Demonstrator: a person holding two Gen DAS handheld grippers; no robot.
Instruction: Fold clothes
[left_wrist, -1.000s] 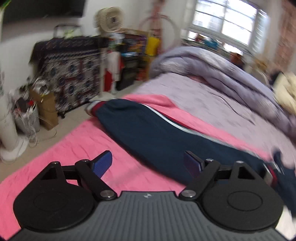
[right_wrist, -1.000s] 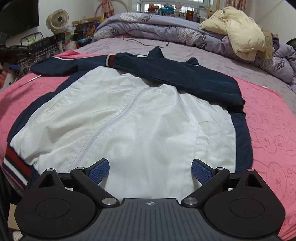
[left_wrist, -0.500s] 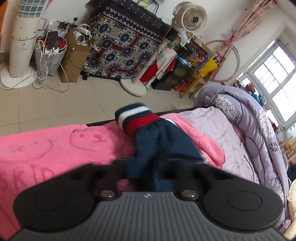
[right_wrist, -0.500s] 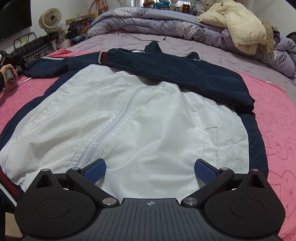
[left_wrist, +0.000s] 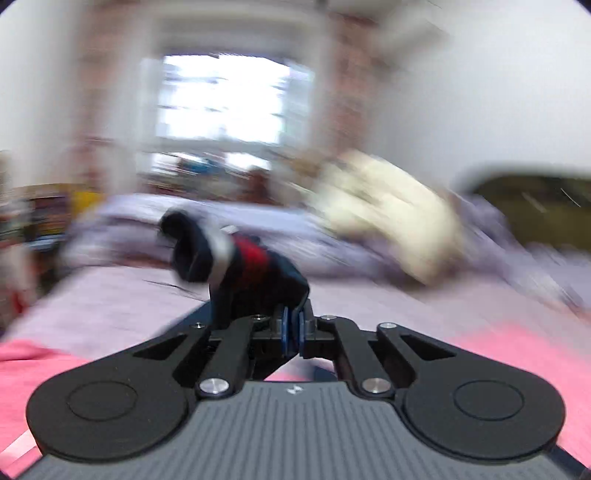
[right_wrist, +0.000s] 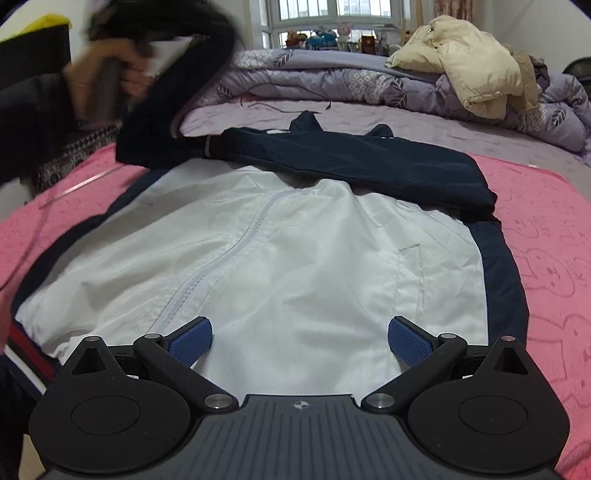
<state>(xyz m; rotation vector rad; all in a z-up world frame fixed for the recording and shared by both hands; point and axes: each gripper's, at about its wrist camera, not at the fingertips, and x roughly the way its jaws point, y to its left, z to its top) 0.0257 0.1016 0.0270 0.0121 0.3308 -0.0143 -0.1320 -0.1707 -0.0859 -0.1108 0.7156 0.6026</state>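
Jacket (right_wrist: 280, 258) lay white lining up on the pink blanket (right_wrist: 546, 236). Left gripper (left_wrist: 291, 328) pinched its navy sleeve (left_wrist: 251, 269) near the striped cuff, lifted off the bed; its jaws had just eased slightly. Right gripper (right_wrist: 300, 339) hung over the hem, fingers spread and empty.

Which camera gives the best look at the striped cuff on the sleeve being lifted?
The left wrist view. The striped cuff sits just ahead of the left gripper, whose jaws pinch the navy sleeve; it is blurred, but red and white bands show. The right wrist view shows only the raised sleeve near the hand, its cuff hidden.
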